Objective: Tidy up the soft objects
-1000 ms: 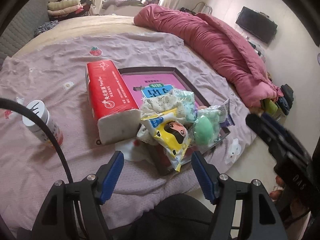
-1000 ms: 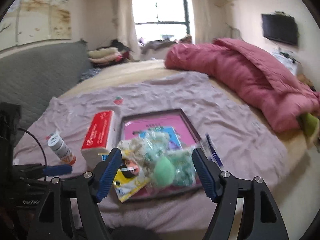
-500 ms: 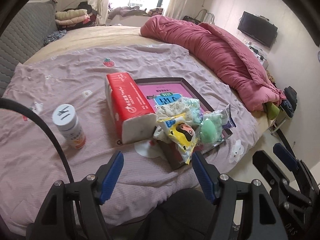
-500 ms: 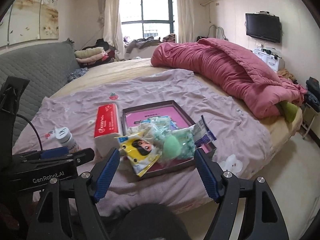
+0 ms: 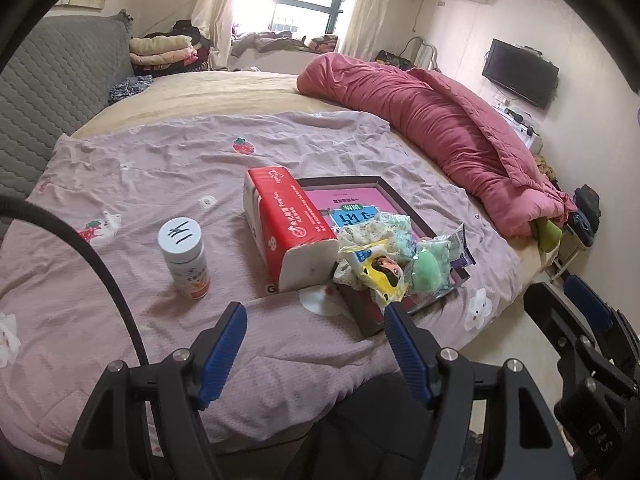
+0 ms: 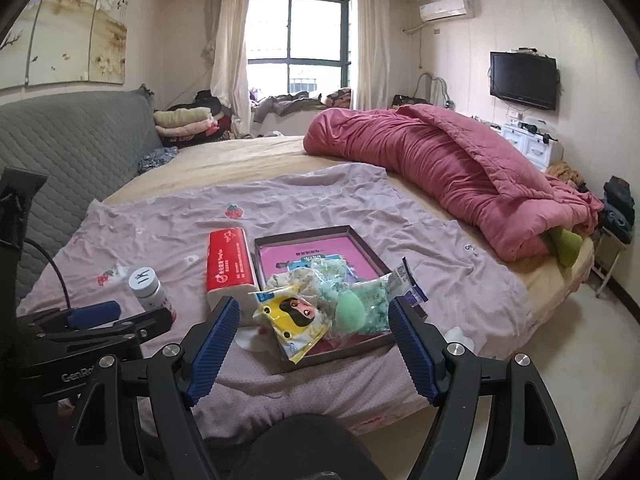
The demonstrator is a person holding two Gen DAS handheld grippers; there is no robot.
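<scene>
Both tools empty, jaws spread wide: left gripper (image 5: 316, 312) and right gripper (image 6: 314, 306) held above the near edge of the lilac bedspread (image 5: 168, 168). Soft packets, yellow cartoon pouch (image 6: 294, 318) and green sponge (image 6: 348, 310), piled in the dark tray (image 6: 360, 240) at 12 o'clock. Red tissue pack (image 5: 286, 220) touching tray's 9 o'clock side, pill bottle (image 5: 184, 252) farther toward 9.

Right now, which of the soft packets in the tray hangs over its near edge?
The yellow packet with a cartoon face; its corner overhangs the tray rim, whereas the green sponge packet lies inside.
</scene>
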